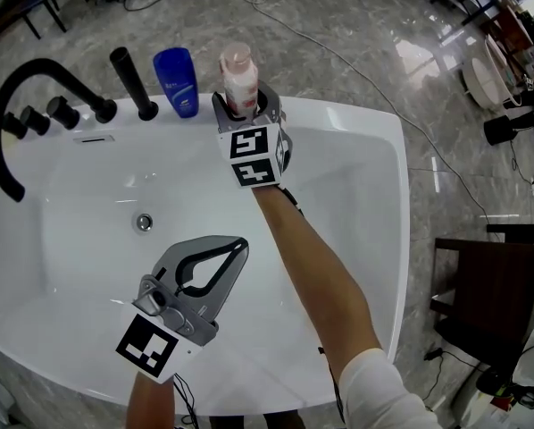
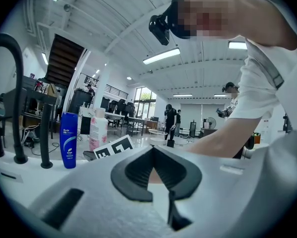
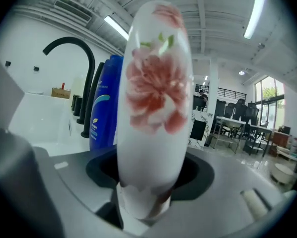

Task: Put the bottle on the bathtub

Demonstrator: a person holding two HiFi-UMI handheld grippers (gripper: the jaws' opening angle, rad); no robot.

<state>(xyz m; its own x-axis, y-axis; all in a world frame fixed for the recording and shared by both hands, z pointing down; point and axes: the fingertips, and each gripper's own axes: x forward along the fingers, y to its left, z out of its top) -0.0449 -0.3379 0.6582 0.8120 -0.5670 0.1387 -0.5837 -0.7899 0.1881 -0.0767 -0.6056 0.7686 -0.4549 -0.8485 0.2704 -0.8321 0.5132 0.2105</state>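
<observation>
**Bottle upright at the tub's far ledge, in the right claw**

The right gripper (image 1: 242,105) is clamped on the bottle (image 1: 238,79), a smooth white plastic oval printed with pink flowers. Its long axis is vertical, just beside the glossy blue bottle (image 1: 177,80) at the far rim of the bathtub (image 1: 338,114) (whether its base touches the ledge I cannot tell). The left gripper (image 1: 238,244), jaws together and empty, hangs over the basin, well apart
</observation>
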